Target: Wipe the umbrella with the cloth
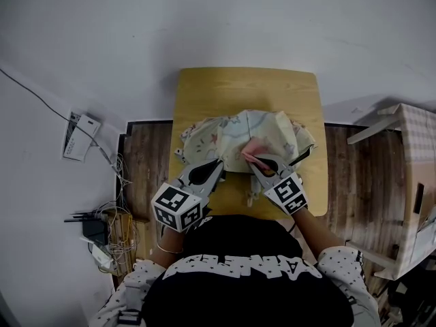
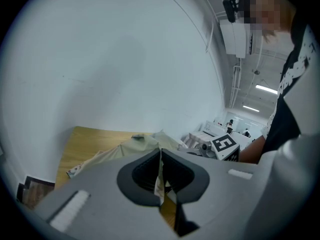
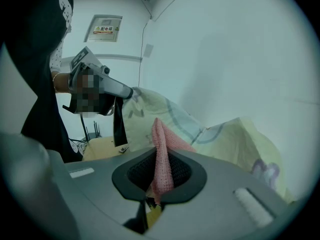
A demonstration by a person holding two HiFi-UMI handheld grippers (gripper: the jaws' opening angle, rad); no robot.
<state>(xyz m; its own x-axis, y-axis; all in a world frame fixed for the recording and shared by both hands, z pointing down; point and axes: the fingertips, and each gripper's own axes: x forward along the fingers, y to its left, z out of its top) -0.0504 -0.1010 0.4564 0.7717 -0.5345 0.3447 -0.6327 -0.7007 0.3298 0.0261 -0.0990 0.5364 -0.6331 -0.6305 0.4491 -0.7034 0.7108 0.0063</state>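
Note:
A cream patterned umbrella (image 1: 248, 138) lies crumpled and open on the small wooden table (image 1: 231, 90). My left gripper (image 1: 219, 163) is shut on the umbrella's near edge, and a fold of its fabric (image 2: 159, 176) shows pinched between the jaws. My right gripper (image 1: 253, 161) is shut on a pink cloth (image 1: 253, 148), which rests on the umbrella's canopy. In the right gripper view the pink cloth (image 3: 162, 156) stands up from the jaws against the umbrella fabric (image 3: 235, 144). The left gripper (image 3: 107, 86) shows there at the upper left, holding the umbrella's edge.
A white wall rises behind the table. Cables, a router and a power strip (image 1: 82, 136) lie on the floor at the left. A checked box or stand (image 1: 415, 182) sits at the right. The person's dark shirt fills the bottom of the head view.

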